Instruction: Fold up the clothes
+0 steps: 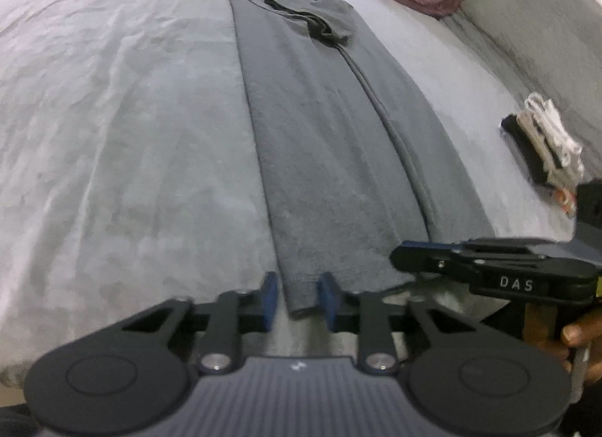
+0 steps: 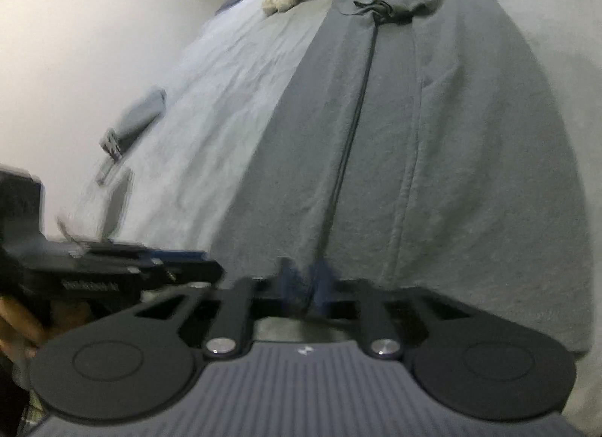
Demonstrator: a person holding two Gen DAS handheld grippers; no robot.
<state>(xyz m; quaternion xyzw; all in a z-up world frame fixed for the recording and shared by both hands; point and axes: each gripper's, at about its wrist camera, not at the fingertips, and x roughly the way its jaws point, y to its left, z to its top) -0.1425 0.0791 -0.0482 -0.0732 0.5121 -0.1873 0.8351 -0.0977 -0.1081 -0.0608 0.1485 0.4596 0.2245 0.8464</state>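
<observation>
On a pale bed [image 1: 124,143], both grippers meet the grey garment's [image 1: 320,158] near hem: left gripper [image 1: 299,299] slightly open around it, right gripper [image 2: 306,282] clamped on it.

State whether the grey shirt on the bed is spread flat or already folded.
Folded lengthwise: the grey shirt lies as a narrow strip, both sides turned in along a centre seam.

Left gripper [image 1: 297,297]: pitched downward, blue pads narrowly parted, fabric edge between them. Right gripper [image 2: 305,279]: pitched downward, jaws nearly closed, pinching fabric.
</observation>
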